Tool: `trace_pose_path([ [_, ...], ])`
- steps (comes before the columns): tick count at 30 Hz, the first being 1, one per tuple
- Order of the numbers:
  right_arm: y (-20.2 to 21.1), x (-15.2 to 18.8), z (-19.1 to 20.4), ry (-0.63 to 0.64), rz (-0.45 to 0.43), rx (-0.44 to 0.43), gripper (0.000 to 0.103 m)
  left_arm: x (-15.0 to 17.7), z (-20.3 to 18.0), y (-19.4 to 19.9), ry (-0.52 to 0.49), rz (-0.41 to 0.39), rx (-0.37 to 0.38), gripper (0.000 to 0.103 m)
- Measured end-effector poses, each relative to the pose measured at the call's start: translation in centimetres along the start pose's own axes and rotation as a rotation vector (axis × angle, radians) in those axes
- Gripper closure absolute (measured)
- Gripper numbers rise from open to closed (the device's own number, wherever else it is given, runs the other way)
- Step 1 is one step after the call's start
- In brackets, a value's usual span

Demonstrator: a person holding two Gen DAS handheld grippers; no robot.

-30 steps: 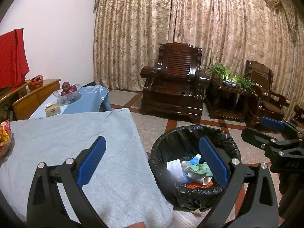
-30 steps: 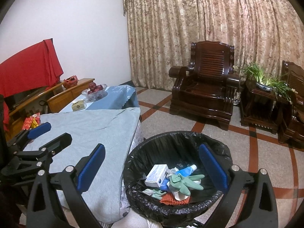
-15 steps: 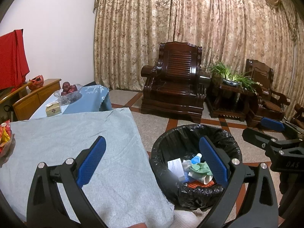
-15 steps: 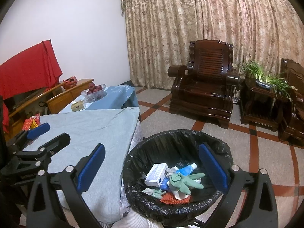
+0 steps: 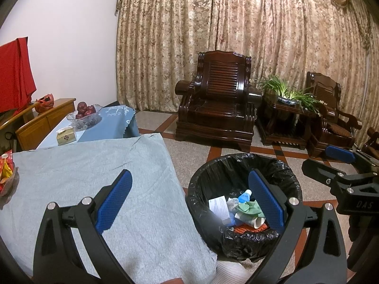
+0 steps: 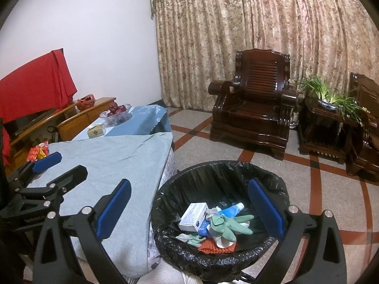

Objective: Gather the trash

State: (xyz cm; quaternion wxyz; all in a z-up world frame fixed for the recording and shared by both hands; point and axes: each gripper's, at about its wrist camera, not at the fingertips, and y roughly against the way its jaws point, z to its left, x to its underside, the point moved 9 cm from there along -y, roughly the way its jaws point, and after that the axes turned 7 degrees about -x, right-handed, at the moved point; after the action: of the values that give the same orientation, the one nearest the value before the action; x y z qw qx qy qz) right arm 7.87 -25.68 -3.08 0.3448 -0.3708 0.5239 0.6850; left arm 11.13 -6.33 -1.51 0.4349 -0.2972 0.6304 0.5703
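A bin with a black liner [image 5: 213,172] [image 6: 184,179] stands on the floor beside the table. It holds a white box [image 6: 193,216], a green glove [image 6: 227,224], a blue tube [image 6: 231,209], a paper cup and an orange piece. My left gripper [image 5: 189,201] is open and empty, over the table's corner and the bin's rim. My right gripper [image 6: 189,206] is open and empty above the bin. Each gripper shows at the edge of the other's view: the right one [image 5: 341,165], the left one [image 6: 54,168].
A table with a grey-blue cloth [image 5: 83,165] [image 6: 113,156] lies left of the bin. A red snack packet [image 5: 4,170] sits at its far left edge. Behind stand a blue-clothed table with a fruit bowl [image 5: 85,116], wooden armchairs [image 5: 218,104] and a plant.
Both views have shifted slightly; the grippers have drifted a little back from the bin. Both stay open and empty. The trash in the bin has not moved.
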Motion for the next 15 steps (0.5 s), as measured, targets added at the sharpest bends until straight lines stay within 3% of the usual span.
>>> trace_pose_path([
  [15,0.11,0.11,0.02,-0.002,0.001,0.000,0.006,0.07,-0.07,-0.05,0.000,0.001,0.001,0.007],
])
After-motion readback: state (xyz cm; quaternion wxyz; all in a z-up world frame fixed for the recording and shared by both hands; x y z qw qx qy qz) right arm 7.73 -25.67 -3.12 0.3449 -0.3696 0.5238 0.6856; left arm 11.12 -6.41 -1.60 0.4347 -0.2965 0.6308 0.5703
